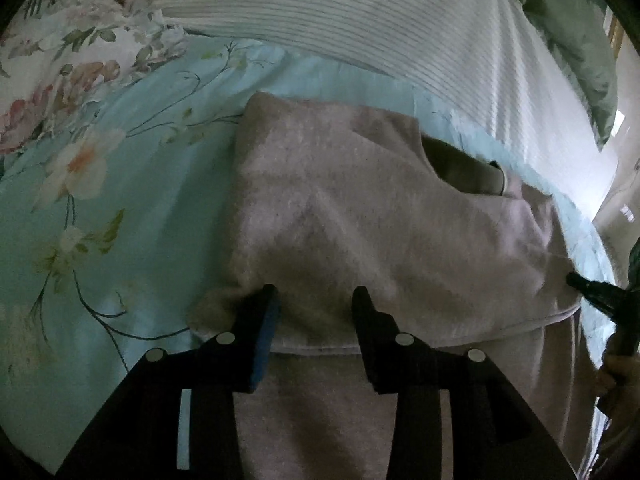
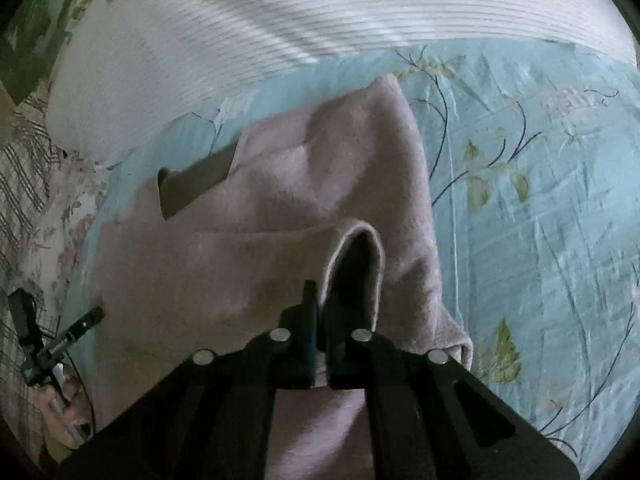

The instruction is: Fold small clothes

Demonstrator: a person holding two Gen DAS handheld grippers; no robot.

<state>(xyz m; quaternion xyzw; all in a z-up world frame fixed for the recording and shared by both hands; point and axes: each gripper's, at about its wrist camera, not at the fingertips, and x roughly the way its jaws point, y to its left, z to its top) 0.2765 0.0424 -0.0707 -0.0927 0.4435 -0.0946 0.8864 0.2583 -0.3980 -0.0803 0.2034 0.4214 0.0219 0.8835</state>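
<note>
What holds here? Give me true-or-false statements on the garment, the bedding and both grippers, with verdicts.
1. The pink garment lies on a light-blue floral sheet. True.
2. The left gripper has its jaws shut. False: they stand apart, over the garment's folded near edge.
3. The right gripper has its jaws closed. True: they appear to pinch the garment's hemmed edge.
4. The white striped cover is draped over the garment. False: it lies beyond the garment, with blue sheet showing between them.
5. The garment is rolled into a ball. False: it is spread out, with a flap folded over.
</note>
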